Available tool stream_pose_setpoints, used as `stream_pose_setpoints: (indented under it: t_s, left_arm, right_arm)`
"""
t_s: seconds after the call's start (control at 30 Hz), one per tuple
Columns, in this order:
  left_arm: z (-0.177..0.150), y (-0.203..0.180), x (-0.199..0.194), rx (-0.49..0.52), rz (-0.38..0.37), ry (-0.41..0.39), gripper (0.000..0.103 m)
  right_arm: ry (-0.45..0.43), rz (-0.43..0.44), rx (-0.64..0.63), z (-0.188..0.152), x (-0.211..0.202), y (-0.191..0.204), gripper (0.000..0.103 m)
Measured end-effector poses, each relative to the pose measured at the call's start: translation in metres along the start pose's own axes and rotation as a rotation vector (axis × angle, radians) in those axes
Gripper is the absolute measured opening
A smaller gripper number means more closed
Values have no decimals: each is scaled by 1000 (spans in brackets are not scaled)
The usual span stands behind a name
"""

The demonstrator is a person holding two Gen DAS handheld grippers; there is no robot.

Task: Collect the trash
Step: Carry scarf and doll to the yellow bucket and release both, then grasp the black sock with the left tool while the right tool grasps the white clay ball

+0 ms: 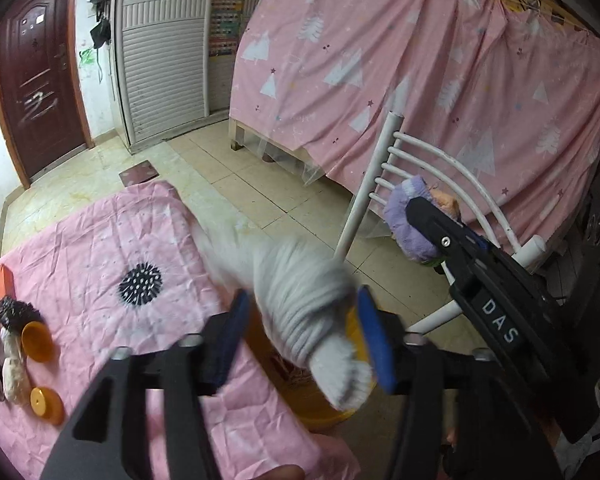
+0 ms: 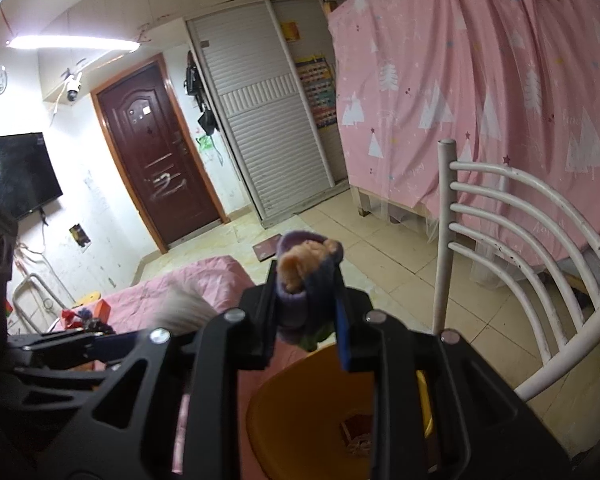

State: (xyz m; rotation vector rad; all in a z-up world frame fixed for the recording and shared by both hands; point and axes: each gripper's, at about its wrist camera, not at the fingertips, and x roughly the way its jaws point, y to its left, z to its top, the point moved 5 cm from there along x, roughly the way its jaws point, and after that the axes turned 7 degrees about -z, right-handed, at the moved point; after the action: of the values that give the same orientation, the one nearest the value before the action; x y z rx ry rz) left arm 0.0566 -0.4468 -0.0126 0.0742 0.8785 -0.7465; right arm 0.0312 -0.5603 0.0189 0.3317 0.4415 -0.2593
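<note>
Left hand-held gripper open around white glove above yellow bucket

Both wrist cameras look forward along their fingers, close above the yellow bucket (shared: door, pink curtain).

Both grippers hang over the yellow bucket: the left gripper with jaws spread wide, the right gripper clamped on a purple sock.
</note>
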Motion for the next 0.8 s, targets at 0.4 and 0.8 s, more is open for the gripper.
stream_pose_setpoints:
  t_s: [0.4,0.8]
  left_arm:
    - [4,38,-22,-89,51,-46,73]
    - [-11,104,-73,-203,144,-111,74]
  right_arm:
    - [10,4,-15,-4,5,15,46]
    - [23,69,-105,-12,8,60,48]
